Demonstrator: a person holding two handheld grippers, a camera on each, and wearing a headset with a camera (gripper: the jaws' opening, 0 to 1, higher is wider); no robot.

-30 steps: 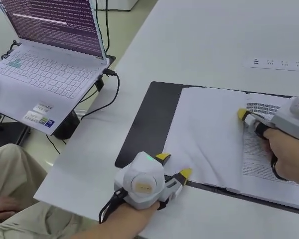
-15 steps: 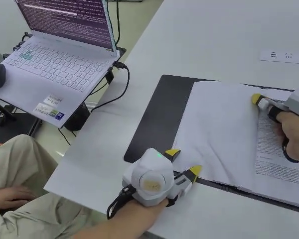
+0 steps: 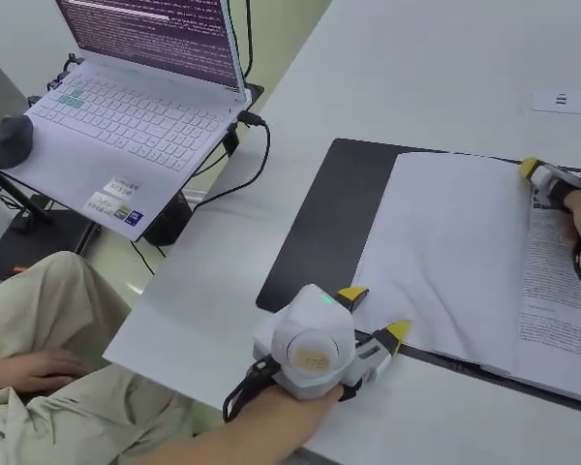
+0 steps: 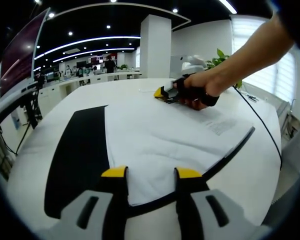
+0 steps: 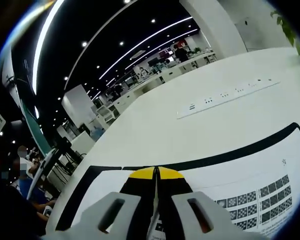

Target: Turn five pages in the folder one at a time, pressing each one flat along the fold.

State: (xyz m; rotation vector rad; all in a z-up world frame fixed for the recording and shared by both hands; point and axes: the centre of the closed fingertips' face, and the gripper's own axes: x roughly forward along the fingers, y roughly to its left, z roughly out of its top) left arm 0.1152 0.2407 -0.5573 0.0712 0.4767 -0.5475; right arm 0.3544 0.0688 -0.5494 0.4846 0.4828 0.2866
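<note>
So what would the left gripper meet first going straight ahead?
Probably the white paper page of the open black folder, just ahead of the left gripper; depth is unclear.

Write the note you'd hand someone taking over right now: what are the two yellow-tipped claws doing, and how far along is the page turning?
Left gripper: open, empty, tips at the near edge of the blank white left-hand page.
Right gripper: shut, tips down at the fold, at the far end of the open black folder, beside the printed right-hand page.
Done: at least one page lies turned to the left; the count cannot be told.
Left: finish pressing along the fold, then turn the remaining pages singly, pressing each.
</note>
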